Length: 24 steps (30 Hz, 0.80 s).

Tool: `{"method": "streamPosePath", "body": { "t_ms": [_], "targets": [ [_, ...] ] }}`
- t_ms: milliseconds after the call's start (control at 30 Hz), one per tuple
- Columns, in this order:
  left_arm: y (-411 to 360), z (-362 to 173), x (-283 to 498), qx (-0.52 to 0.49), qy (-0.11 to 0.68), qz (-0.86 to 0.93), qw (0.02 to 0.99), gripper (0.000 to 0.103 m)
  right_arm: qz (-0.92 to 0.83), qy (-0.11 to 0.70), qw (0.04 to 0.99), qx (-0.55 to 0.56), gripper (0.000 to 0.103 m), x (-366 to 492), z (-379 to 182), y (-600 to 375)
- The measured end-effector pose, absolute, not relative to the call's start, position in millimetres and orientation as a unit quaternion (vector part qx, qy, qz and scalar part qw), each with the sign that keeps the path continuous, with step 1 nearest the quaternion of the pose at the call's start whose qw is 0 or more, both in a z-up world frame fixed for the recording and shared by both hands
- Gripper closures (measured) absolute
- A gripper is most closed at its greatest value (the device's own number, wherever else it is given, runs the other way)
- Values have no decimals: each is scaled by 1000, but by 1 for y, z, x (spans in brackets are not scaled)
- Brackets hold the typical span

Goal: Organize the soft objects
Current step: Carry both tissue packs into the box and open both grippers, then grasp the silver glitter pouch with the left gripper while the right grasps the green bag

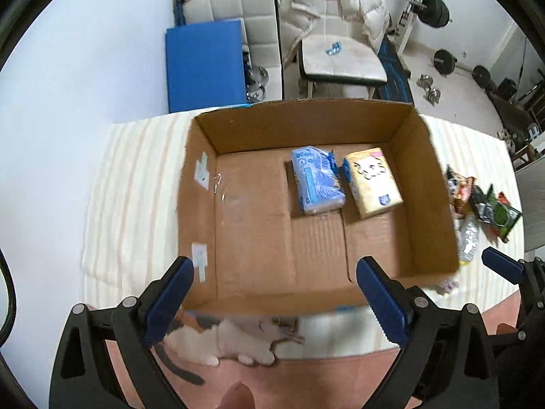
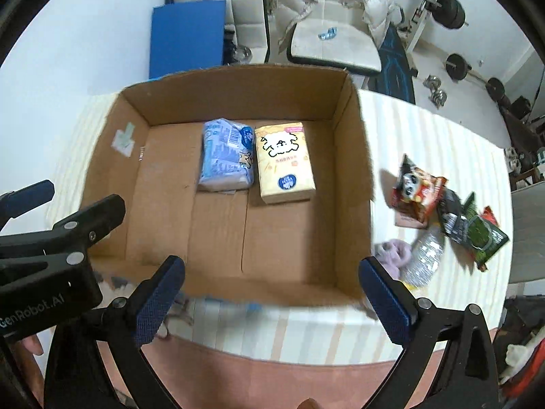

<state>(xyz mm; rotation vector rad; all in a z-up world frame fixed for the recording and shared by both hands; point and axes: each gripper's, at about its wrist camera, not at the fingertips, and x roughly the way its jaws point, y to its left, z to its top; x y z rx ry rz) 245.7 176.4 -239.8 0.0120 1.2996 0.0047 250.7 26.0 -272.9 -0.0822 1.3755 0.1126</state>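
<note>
While both claws hang released, left claw, right claw | striped tabletop carries cardboard box | far: white chairs, barbell weights

From my right claw, jaws spread wide and holding nothing, I look down into an open cardboard box on the striped bench. Inside, a blue tissue pack lies just beside a yellow tissue pack near the far wall. Right of the box lie snack packets, a crumpled plastic bottle and a blurred purple plush. My left claw reaches in from the left edge.
</note>
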Motion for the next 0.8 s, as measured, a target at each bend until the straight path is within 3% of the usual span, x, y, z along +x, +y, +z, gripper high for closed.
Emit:
{"method": "streamPosePath", "body": {
  "t_ms": [433,800],
  "targets": [
    [163,-158,165,-10,558,27,829,5,83,587,805,-16,0,169,-175,-1],
    [84,-136,187,5,556,-20,831,5,86,592,798,71,0,165,-158,-71]
  ]
}}
